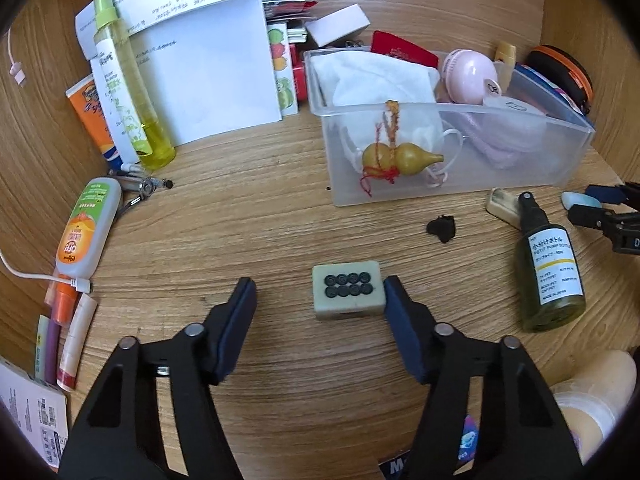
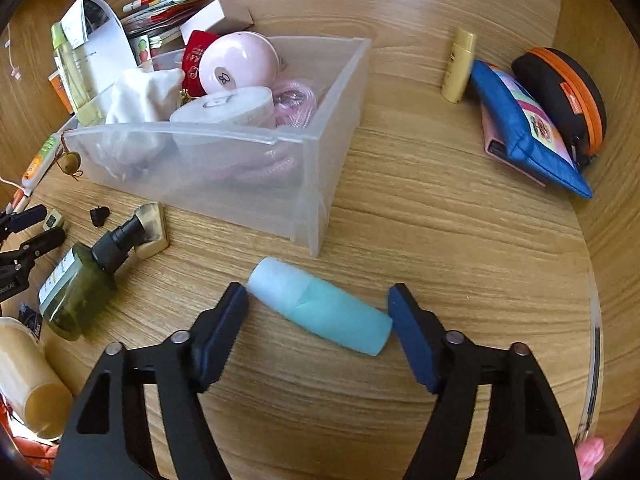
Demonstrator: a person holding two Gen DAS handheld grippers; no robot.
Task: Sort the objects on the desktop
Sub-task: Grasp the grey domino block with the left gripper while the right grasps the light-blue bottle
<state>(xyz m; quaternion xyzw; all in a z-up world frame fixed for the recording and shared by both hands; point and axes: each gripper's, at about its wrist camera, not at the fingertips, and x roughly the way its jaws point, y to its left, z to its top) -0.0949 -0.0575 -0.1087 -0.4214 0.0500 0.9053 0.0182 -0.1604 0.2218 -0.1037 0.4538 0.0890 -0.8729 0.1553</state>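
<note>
— Between our left gripper's (image 1: 320, 300) jaws we have the mahjong tile (image 1: 347, 295), lying flat on the wooden desk (image 1: 280, 220) with its dotted face up. The right-hand pad looks to be just at the tile's edge; the left-hand pad stands well clear. So the jaws are open, gripping nothing.

— Then we risk shoving the tile sideways if one pad arrives first. It is small and smooth, and we judge it would slide or tip rather than seat.

— Our right gripper (image 2: 318, 308) is open too, straddling the teal bottle (image 2: 320, 306), which lies on its side and askew to the jaws. One pad is at the pale cap, the other at the base.

— A round bottle caught end to end could roll out or swing, we think. The cap end is the narrower, so the hold could slip there.

— Just beyond it stands the clear bin (image 2: 312, 184), already crowded with a cloth, a pink case and more.

— And the green spray bottle (image 1: 550, 276) lies near both grippers. We could knock it, or the second tile (image 2: 152, 230) beside it, if either hand swings wide.
</note>
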